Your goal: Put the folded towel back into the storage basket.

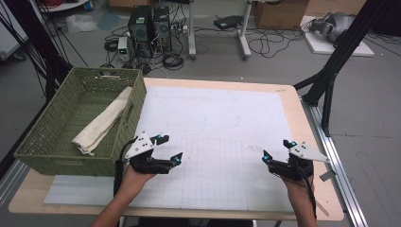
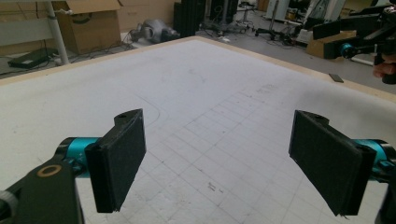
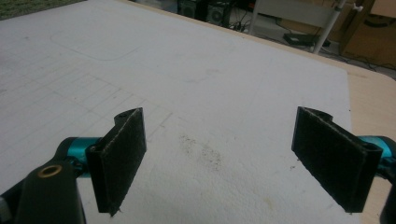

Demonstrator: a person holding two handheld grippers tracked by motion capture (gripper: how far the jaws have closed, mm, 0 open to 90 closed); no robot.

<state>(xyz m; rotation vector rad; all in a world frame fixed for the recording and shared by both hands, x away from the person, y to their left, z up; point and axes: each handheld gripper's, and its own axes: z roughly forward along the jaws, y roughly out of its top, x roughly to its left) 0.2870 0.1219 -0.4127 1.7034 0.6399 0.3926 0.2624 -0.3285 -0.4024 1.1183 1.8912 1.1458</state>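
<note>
High view: we see the left gripper (image 1: 169, 148) and the right gripper (image 1: 278, 150) low over the white gridded mat (image 1: 217, 123) on the worktop (image 1: 309, 142), well apart from each other, each held in a hand that comes in from the bottom edge.
Cut off: our forearms run out of the picture at the bottom, and the near left corner of the mat lies behind the basket (image 1: 56, 137).
Hard to make out: the folded end of the cloth (image 1: 104, 120) is a pale blur, and we cannot tell its weave or any pattern.
Cloth: cream, rolled or folded long, lying slantwise inside the green woven basket, its upper end leaning on the right wall near the rim.
Basket: at the left edge of the worktop, just beside the left gripper, not touching it as far as we can tell.
Left gripper: jaws spread wide with nothing between them; in the left gripper view (image 2: 217, 163) bare gridded mat shows through the gap.
Right gripper: jaws also wide apart and empty; in the right gripper view (image 3: 217, 163) we see mat with a dark smudge (image 3: 203, 151) between them.
Far right of the left gripper view: the other gripper (image 2: 369, 44), partly cut by the frame edge.
</note>
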